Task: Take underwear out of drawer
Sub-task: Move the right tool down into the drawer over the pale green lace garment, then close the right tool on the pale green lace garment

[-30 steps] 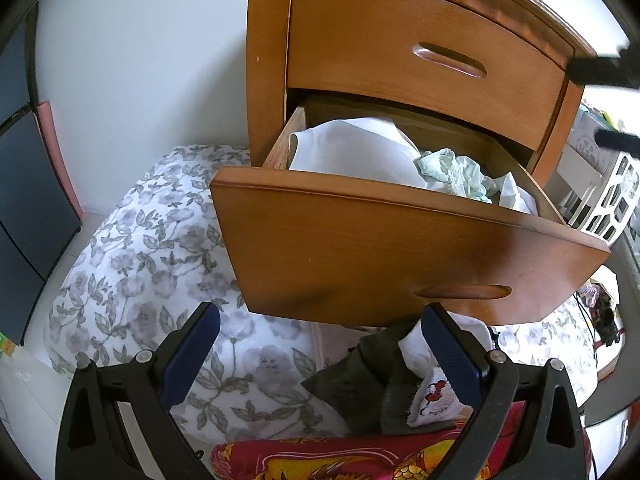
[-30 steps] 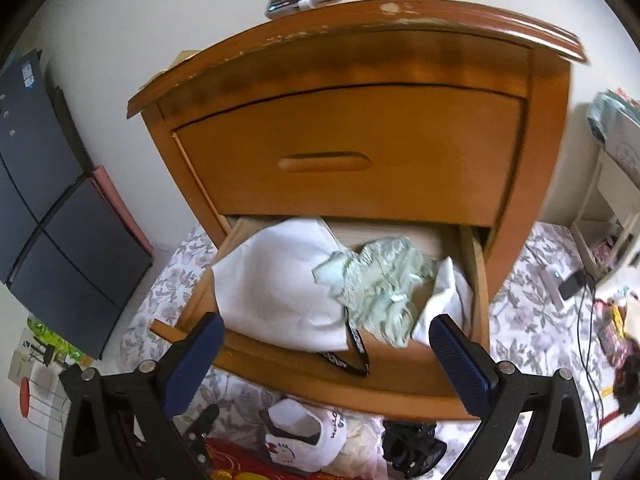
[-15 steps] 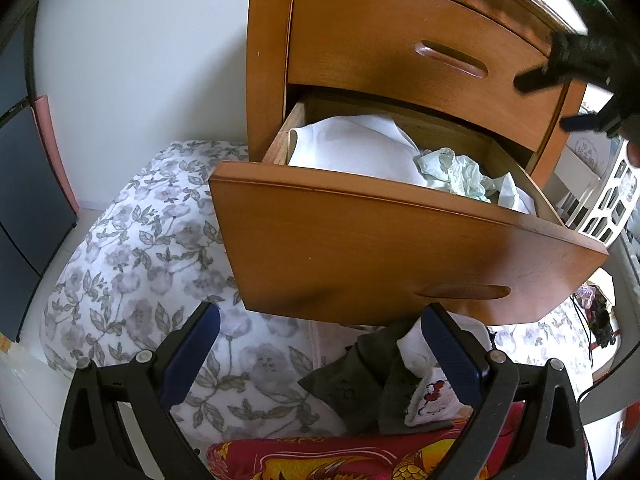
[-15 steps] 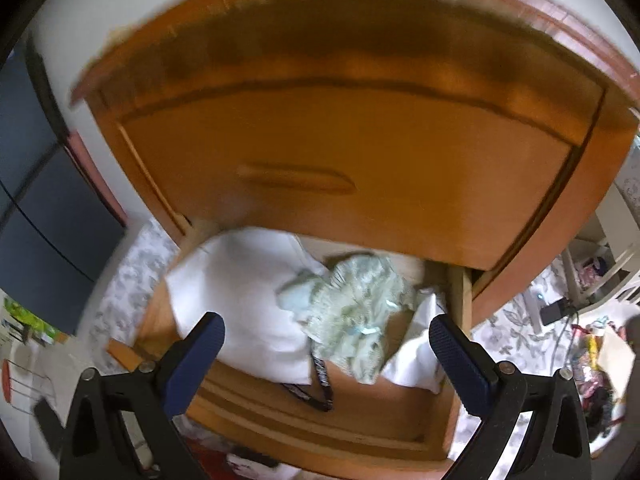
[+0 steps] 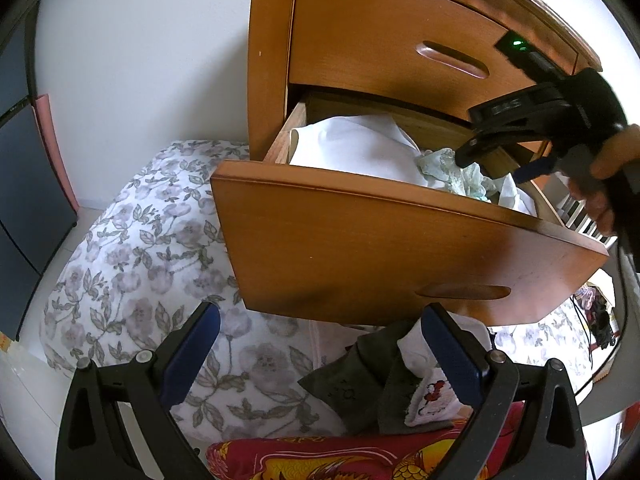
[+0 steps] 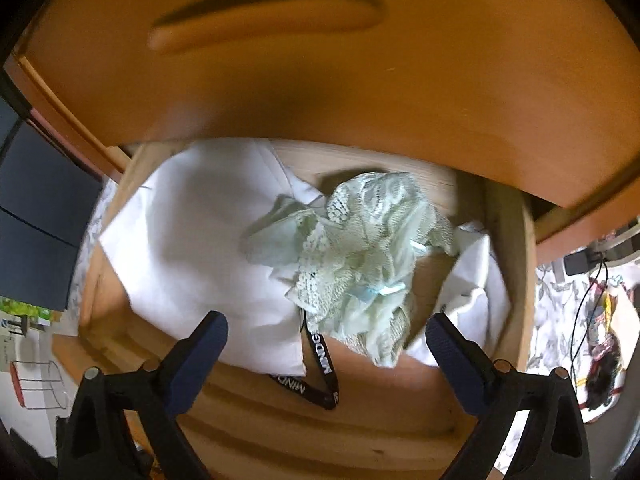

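Left gripper (image 5: 320,344), fingers spread wide and empty, hangs below the front of the open lower drawer (image 5: 400,248), above a floral quilt (image 5: 132,248) and a heap of dark and white garments (image 5: 384,384). Right gripper (image 6: 326,344), fingers likewise wide apart and holding nothing, sits over the drawer interior, held by a hand (image 5: 600,184). Between its fingertips lies the pale green lace underwear (image 6: 360,248), crumpled on white cloth (image 6: 200,256), with a black lanyard (image 6: 320,364) beneath. Beyond, the closed upper drawer (image 5: 400,44).
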`<state>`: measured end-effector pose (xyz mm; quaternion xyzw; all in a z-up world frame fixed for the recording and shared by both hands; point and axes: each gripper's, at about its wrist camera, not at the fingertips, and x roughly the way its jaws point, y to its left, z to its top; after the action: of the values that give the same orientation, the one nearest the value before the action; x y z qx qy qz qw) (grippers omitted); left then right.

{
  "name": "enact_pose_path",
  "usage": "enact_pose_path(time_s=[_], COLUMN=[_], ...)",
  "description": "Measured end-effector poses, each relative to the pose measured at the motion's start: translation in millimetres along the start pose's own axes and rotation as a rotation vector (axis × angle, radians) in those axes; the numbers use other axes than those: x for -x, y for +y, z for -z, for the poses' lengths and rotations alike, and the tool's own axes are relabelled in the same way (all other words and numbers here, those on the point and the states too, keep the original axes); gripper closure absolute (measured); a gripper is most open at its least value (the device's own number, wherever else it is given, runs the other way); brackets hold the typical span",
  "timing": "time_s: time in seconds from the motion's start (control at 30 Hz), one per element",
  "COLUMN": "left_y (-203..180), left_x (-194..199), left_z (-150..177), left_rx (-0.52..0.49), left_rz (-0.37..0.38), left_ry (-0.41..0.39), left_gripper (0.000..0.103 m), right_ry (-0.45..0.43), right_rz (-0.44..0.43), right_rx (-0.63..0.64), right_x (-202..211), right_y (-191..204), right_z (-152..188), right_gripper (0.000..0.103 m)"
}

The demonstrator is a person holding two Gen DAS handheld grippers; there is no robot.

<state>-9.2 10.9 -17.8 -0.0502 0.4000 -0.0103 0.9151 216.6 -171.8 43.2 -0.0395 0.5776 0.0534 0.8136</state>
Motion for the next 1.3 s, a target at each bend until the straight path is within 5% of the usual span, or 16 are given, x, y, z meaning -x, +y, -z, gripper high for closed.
enact_pose_path(time_s=[0.43, 0.87, 1.1, 1.3], left_y=[3.6, 5.8, 5.5, 5.4], left_x=[-0.1, -1.8, -2.0, -1.7], left_z=[-0.6, -0.9, -1.0, -0.9], left_rx=[0.017, 0.03, 0.031, 0.033], left_rz=[0.023, 0.035, 0.034, 0.036], left_ry=[0.005, 0.013, 0.014, 0.014], left_gripper=[0.002, 0.002, 0.002, 0.002], right_ry=[0.103, 0.144, 0.17, 0.159], right_rz=[0.139, 0.17, 0.15, 0.155], right_rx=[0.013, -0.032, -0.009, 0.029], right_x=[-48.5, -65.5, -72.8, -80.2], right_y=[8.3, -28.5, -28.7, -15.1], right_z=[-23.1, -32.4, -30.6, -21.6], right_gripper=[0.022, 0.052, 0.057, 0.081])
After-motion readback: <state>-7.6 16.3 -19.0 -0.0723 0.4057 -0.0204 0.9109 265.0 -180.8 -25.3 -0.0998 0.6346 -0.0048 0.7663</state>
